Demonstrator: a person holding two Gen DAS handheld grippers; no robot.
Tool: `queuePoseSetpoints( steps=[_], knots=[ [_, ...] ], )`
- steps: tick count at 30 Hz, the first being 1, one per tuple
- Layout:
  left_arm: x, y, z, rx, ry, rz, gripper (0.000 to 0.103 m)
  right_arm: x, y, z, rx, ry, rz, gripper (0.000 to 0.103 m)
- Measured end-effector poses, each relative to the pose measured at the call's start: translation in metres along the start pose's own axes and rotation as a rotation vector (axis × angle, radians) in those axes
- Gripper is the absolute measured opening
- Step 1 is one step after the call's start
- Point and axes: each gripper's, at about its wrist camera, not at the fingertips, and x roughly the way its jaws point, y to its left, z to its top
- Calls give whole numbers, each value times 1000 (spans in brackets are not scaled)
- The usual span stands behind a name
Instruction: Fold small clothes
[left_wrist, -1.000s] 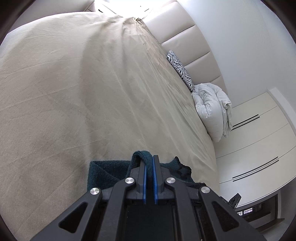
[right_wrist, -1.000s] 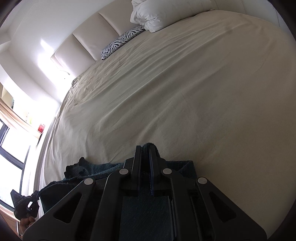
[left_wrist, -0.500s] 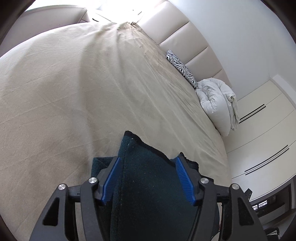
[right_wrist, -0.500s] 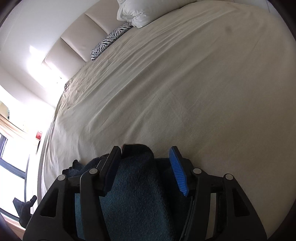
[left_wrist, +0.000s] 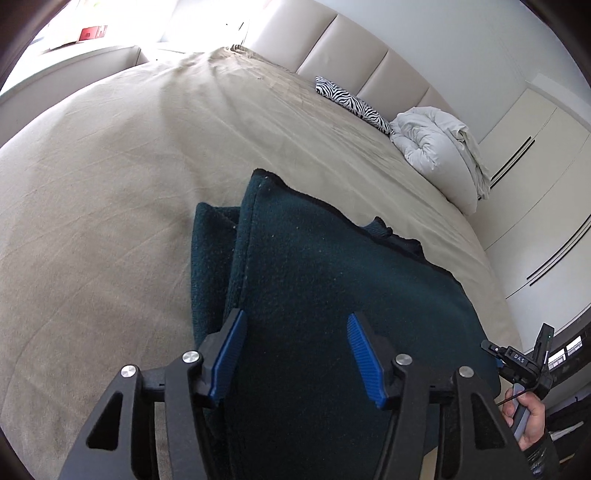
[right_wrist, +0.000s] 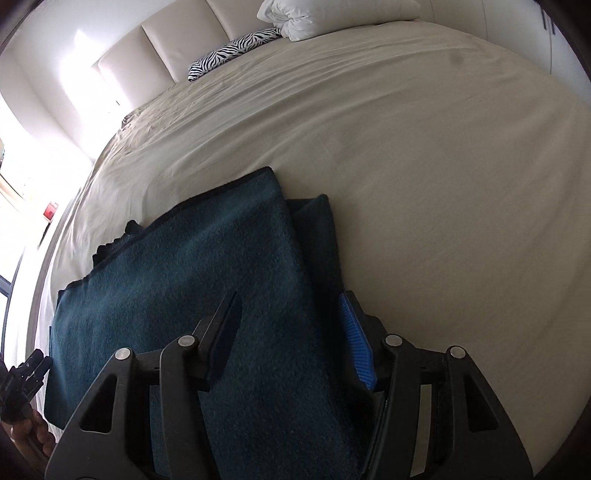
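A dark teal fleece garment (left_wrist: 332, 266) lies folded on the beige bed (left_wrist: 110, 166), its upper layer laid over a lower one whose edge shows at the left. My left gripper (left_wrist: 295, 317) hovers just over the near part of the cloth. Its jaws are closing but stand wide, the blue pads (left_wrist: 229, 354) clear of the fabric. In the right wrist view the same garment (right_wrist: 203, 258) fills the lower left. My right gripper (right_wrist: 290, 297) is open over its right edge, with nothing pinched.
A zebra-print pillow (left_wrist: 351, 101) and a bundled white duvet (left_wrist: 436, 147) lie by the padded headboard (left_wrist: 351, 48). White wardrobe doors (left_wrist: 535, 166) stand to the right. A hand (left_wrist: 528, 421) with the other gripper shows at the bed's edge. Beige sheet (right_wrist: 443, 166) stretches beyond the garment.
Both grippers were shut on folds of the garment a second ago. They have opened, let the cloth drop flat, and drawn back toward the near edge.
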Motion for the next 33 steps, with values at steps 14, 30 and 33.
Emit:
queuePoseSetpoints(
  steps=[14, 30, 33],
  knots=[
    [-29, -53, -25, 209, -33, 124, 60, -46, 49, -48, 29, 19, 475, 52],
    [-1, -57, -57, 310, 63, 254, 60, 1, 39, -93, 109, 202, 590, 50],
    [-2, -57, -60, 315, 61, 249, 60, -4, 9, -89, 171, 152, 554, 50]
  ],
)
